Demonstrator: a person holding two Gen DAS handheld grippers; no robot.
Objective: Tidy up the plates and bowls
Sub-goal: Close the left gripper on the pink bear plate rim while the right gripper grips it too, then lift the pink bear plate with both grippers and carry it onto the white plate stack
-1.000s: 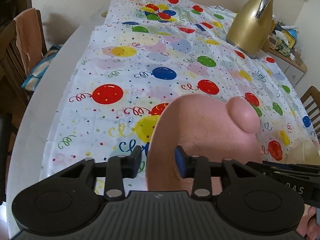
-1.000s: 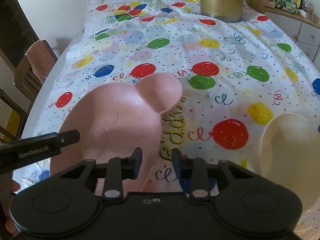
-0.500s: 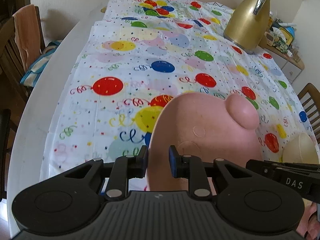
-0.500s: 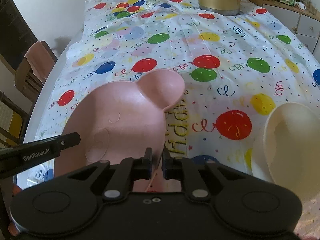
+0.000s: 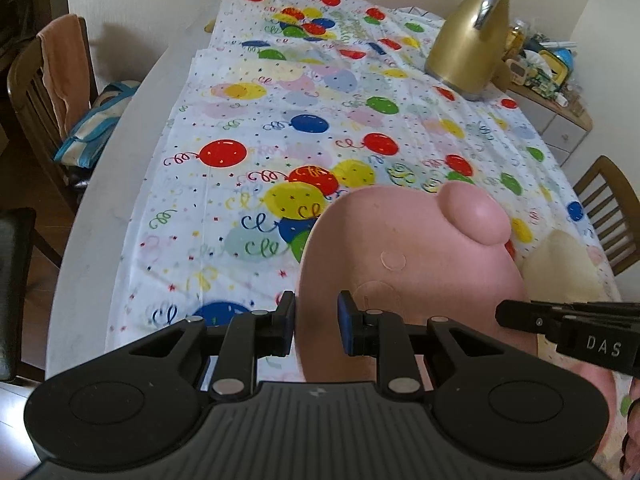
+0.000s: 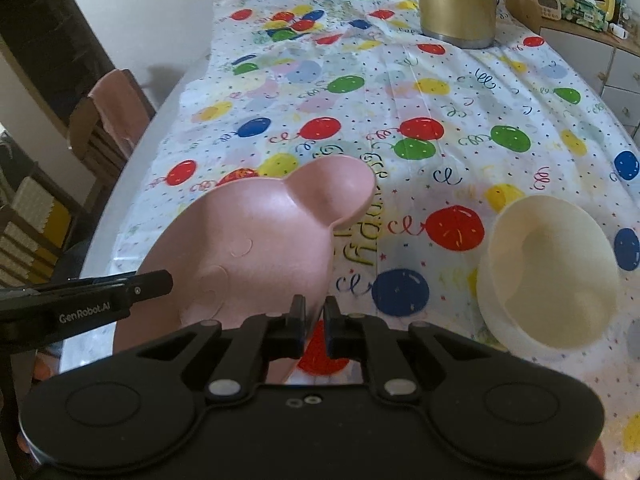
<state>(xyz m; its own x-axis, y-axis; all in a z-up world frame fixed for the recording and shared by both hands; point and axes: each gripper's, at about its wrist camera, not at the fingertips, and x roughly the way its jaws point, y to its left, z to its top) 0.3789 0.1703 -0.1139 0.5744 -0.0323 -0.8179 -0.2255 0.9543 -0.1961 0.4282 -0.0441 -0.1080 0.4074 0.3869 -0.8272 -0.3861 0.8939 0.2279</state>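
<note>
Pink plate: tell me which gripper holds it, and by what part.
The right gripper is shut on the pink plate, pinching its near rim. The left gripper has its jaws open around the opposite edge, not clamped.

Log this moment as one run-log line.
left gripper: open at pink plate edge | right gripper: shut on plate's right rim | cream bowl: on tablecloth, untouched

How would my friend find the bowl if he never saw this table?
Start at the balloon tablecloth with the tall gold jug at its far end. Come to the near edge, just right of the pink plate with round ears. The bowl is there: cream, plain, deep and round, while the plate is pink, shallow and ear-shaped.
</note>
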